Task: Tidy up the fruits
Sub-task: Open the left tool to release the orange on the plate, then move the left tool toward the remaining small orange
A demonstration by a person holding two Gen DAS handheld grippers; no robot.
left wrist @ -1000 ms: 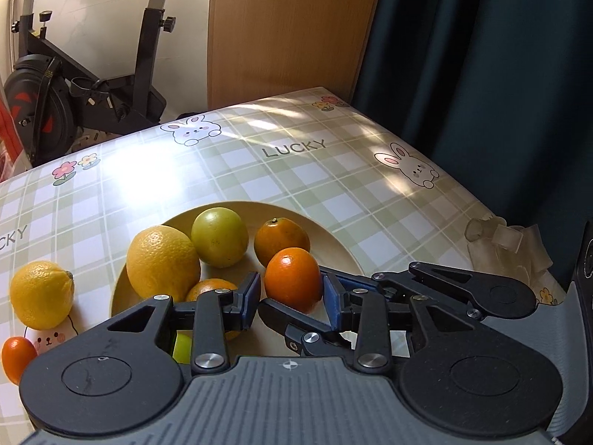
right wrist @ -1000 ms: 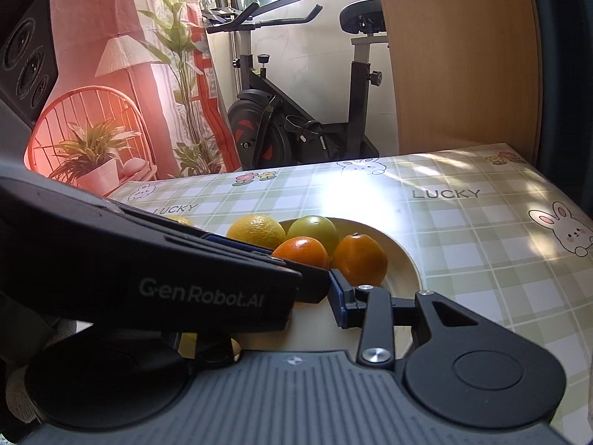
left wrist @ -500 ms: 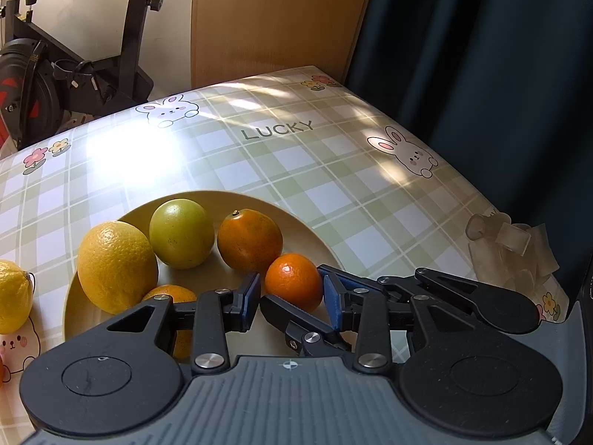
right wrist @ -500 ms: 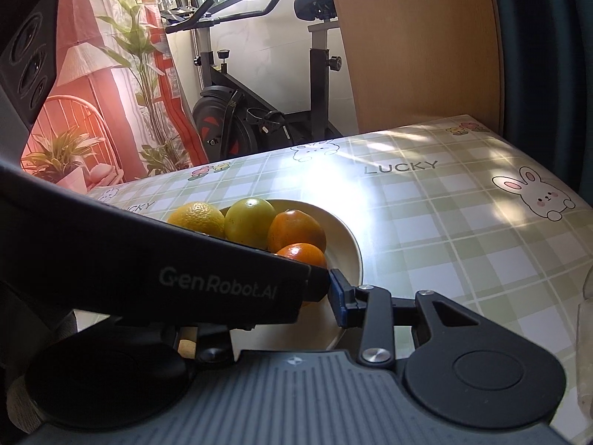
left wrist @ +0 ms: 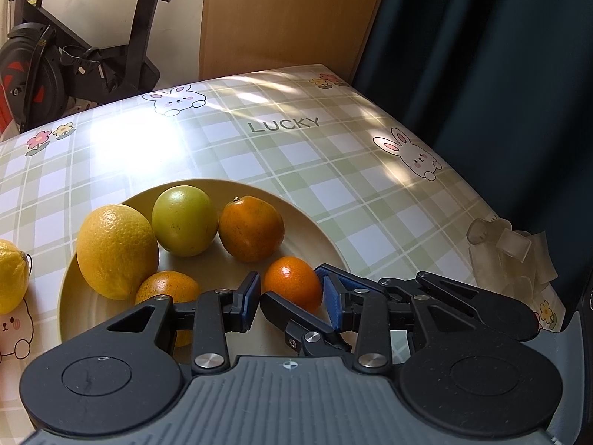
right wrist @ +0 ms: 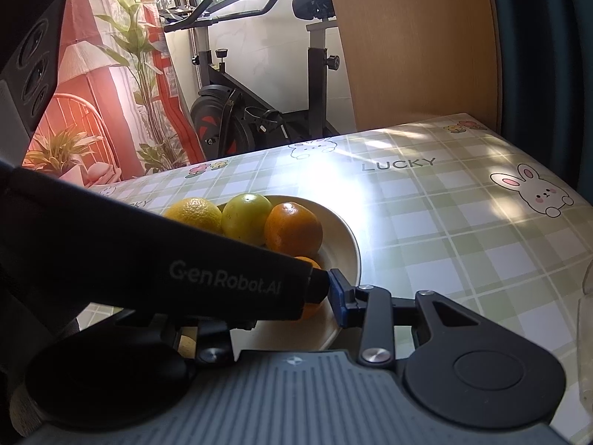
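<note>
A tan plate (left wrist: 328, 239) holds a big yellow citrus (left wrist: 115, 250), a green fruit (left wrist: 185, 220), an orange (left wrist: 251, 233) and a half-hidden orange (left wrist: 166, 289). My left gripper (left wrist: 292, 298) is shut on a small orange (left wrist: 292, 283), low over the plate's near right part. The right gripper's black fingers (left wrist: 478, 298) cross in from the right, close under that orange. In the right wrist view the left gripper's black housing (right wrist: 222, 278) hides my right gripper's (right wrist: 292, 296) left finger. Its blue right pad (right wrist: 338, 298) sits beside the small orange (right wrist: 312, 309).
Another lemon (left wrist: 11, 276) lies on the checked tablecloth left of the plate. Crumpled clear plastic (left wrist: 511, 259) sits at the table's right edge. Beyond the far edge stand an exercise bike (right wrist: 237, 111), a wooden panel (left wrist: 289, 18) and a dark curtain (left wrist: 500, 55).
Both grippers shifted a little right and lower over the plate, the small orange staying between the left pads. The plate's fruits slid left in both views. Over the last half second little moved.
</note>
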